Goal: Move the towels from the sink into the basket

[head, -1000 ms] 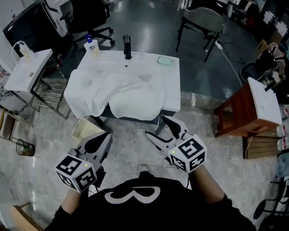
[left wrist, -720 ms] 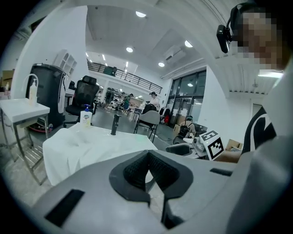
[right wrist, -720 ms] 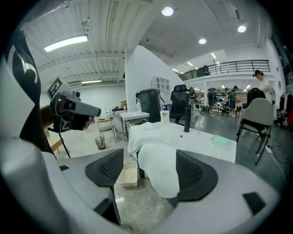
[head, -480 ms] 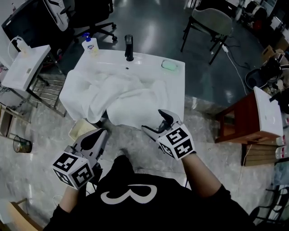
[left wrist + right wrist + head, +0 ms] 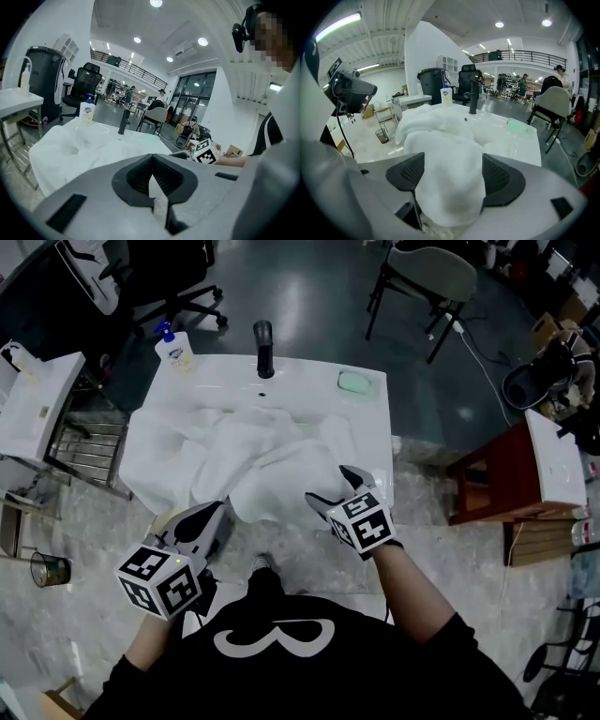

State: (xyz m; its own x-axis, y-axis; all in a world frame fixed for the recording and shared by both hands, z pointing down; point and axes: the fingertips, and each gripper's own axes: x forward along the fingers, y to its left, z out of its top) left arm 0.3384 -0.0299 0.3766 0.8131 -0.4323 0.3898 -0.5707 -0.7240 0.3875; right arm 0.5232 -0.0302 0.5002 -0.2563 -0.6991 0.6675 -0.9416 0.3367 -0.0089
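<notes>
White towel (image 5: 449, 187) bulging between just-widened jaws of right gripper (image 5: 336, 488)

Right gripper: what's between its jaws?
A fold of towel sits between the right gripper's jaws, which have just been opening; the right gripper view shows it.

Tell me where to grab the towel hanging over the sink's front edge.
Grip the towel at the bulging fold drooping over the sink's front rim, coming from the front: it sticks out freely there. The right claw, whose jaws have just been opening, already has that fold between them, not yet pinched.
</notes>
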